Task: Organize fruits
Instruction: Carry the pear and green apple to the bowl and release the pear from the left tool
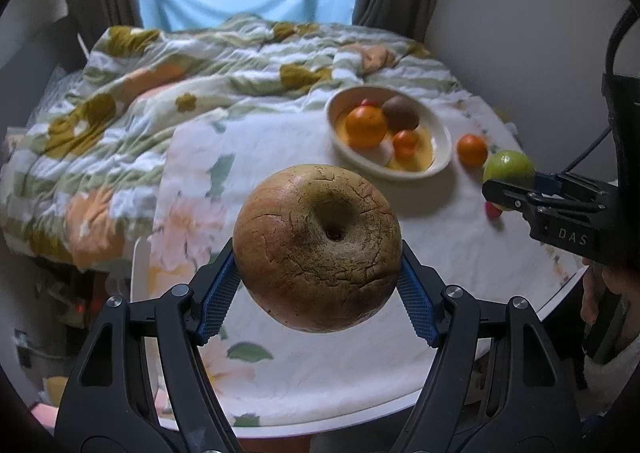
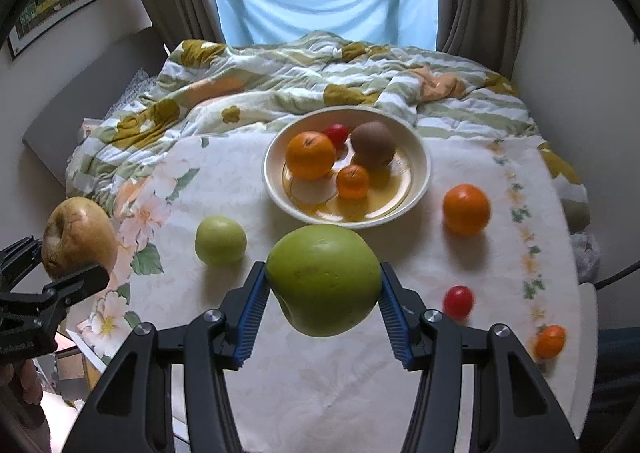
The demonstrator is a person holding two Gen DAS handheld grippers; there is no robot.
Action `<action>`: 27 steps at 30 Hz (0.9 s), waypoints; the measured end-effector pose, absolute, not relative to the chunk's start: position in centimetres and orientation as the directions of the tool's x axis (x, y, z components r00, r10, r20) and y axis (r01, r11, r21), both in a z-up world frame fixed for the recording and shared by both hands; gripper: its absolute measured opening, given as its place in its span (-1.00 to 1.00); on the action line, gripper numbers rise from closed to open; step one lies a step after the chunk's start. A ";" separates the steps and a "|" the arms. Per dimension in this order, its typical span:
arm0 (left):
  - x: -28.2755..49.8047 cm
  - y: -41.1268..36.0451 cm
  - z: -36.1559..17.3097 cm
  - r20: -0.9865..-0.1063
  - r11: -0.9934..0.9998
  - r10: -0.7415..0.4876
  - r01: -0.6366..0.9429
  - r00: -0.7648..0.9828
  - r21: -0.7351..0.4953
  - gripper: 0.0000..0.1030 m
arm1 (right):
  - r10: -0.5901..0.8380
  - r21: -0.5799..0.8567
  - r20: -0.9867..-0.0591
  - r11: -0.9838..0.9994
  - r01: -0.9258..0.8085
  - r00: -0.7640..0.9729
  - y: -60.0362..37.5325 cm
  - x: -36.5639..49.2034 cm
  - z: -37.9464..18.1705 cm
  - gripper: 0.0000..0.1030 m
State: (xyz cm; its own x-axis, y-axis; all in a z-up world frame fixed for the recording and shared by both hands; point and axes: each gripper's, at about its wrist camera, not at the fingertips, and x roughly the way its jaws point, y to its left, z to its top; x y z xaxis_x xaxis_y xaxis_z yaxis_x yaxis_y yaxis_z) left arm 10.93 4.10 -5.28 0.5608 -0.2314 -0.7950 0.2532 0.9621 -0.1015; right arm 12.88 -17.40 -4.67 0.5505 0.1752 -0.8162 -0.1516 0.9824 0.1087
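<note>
A cracked yellow-brown apple (image 1: pixel 316 249) hangs above the table, with the blue pads of my left gripper (image 1: pixel 318 255) pressed on its two sides. My right gripper (image 2: pixel 323 279) is shut the same way on a large green apple (image 2: pixel 324 285), also lifted off the cloth. Each gripper shows at the edge of the other's view with its fruit. Behind them stands a cream bowl (image 2: pixel 428 173) holding a big orange (image 2: pixel 310 155), a small orange (image 2: pixel 352 181), a brown kiwi (image 2: pixel 374 149) and a small red fruit (image 2: pixel 336 133).
On the floral tablecloth (image 2: pixel 280 393) lie a small green apple (image 2: pixel 220 239), an orange (image 2: pixel 466 209), a small red fruit (image 2: pixel 458 301) and a small orange (image 2: pixel 550 341) near the round table's right edge. A bed with a rumpled quilt (image 2: pixel 280 73) is behind the table.
</note>
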 end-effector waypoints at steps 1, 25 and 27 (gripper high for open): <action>11.2 3.6 -4.9 -0.791 0.961 -0.235 0.257 0.565 -0.102 0.56 | 0.176 0.108 -0.812 0.982 -0.152 0.556 -17.8 12.9 -4.2 -0.03; 20.8 -7.8 -8.8 -0.817 0.985 -0.175 0.089 0.549 -0.151 0.56 | 0.264 0.112 -0.810 0.946 -0.304 0.523 -28.7 21.8 -4.0 -0.03; 21.6 -8.1 -9.8 -0.826 0.986 -0.165 0.070 0.539 -0.152 0.56 | 0.274 0.116 -0.814 0.941 -0.318 0.512 -29.0 22.7 -4.5 -0.03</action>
